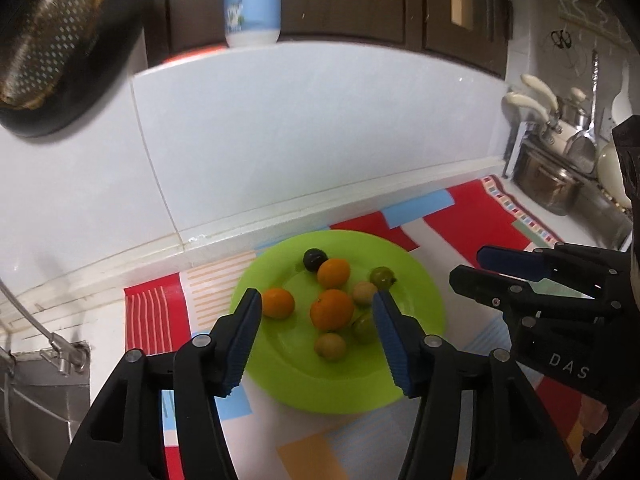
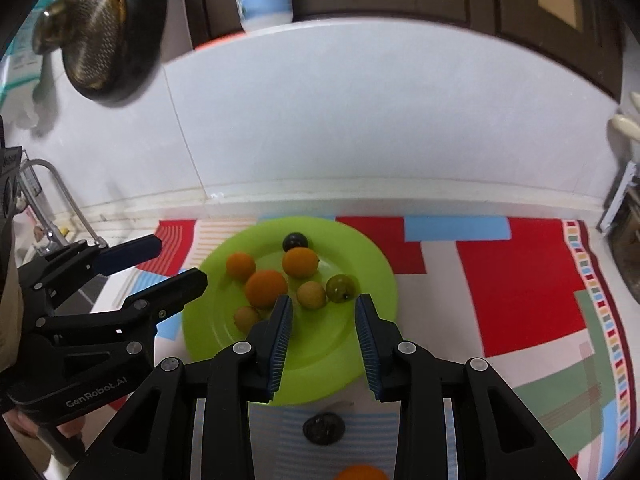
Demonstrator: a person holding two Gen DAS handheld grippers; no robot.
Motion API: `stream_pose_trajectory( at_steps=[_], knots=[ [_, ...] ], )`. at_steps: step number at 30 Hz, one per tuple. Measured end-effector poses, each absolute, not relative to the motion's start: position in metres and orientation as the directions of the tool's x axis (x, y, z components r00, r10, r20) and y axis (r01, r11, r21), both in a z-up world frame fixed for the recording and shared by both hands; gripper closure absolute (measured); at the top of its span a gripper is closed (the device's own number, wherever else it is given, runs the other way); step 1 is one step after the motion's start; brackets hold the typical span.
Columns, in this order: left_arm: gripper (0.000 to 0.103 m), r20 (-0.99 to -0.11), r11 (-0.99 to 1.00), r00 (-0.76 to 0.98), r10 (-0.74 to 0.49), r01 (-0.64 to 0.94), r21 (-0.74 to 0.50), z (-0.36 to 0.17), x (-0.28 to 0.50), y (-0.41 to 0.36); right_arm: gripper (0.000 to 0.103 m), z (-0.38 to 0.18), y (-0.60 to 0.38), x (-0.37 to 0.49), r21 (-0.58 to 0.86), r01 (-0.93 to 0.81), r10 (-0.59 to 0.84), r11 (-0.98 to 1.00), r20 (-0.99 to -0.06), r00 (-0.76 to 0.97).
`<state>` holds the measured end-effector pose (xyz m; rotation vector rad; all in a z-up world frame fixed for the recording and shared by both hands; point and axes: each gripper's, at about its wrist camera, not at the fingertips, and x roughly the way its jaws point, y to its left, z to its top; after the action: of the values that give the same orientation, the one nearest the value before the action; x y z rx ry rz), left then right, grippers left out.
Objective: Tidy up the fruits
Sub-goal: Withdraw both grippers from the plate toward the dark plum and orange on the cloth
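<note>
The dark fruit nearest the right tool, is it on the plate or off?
Off. The dark fruit lies on the mat, just outside the plate rim.

You face a white tiled wall [image 2: 360,112] under dark wooden cabinets [image 1: 420,0]. A bright patterned mat [image 2: 520,280] covers the counter, and what may be a colander [image 1: 52,40] hangs upper left.

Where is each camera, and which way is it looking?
Left wrist: sits on the left claw, looking forward and down at the round lime-green plate of fruit; its own open fingers show, and the right claw.
Right wrist: sits on the right claw, facing the same plate; its own open fingers show, and the left claw.
Both share the plate.
</note>
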<state>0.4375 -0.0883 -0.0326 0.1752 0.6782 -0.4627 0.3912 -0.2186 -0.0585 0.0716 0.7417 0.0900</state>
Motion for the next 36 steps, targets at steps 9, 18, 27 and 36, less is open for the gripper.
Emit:
stream_pose_trajectory(
  at_steps=[9,18,27,36],
  knots=[
    [0.039,-0.586,0.868,0.706,-0.397,0.496,0.01,-0.006,0.395,-0.083,0.06,-0.027,-0.222,0.341,0.078,-0.006,0.052,0.997,-0.605,0.795],
    [0.036,-0.549,0.833,0.705,-0.45,0.553,0.027,0.009,0.359,-0.081,0.05,-0.012,-0.222,0.293,0.064,0.067,-0.019,0.996,-0.562,0.827],
    [0.035,-0.531,0.795,0.684,-0.5,0.606,0.031,0.012,0.339,-0.077,0.05,-0.012,-0.217,0.258,0.056,0.132,-0.08,0.99,-0.55,0.831],
    [0.035,-0.511,0.743,0.655,-0.557,0.668,0.047,0.006,0.326,-0.074,0.05,-0.015,-0.211,0.237,0.045,0.191,-0.138,0.981,-0.53,0.836]
  ],
)
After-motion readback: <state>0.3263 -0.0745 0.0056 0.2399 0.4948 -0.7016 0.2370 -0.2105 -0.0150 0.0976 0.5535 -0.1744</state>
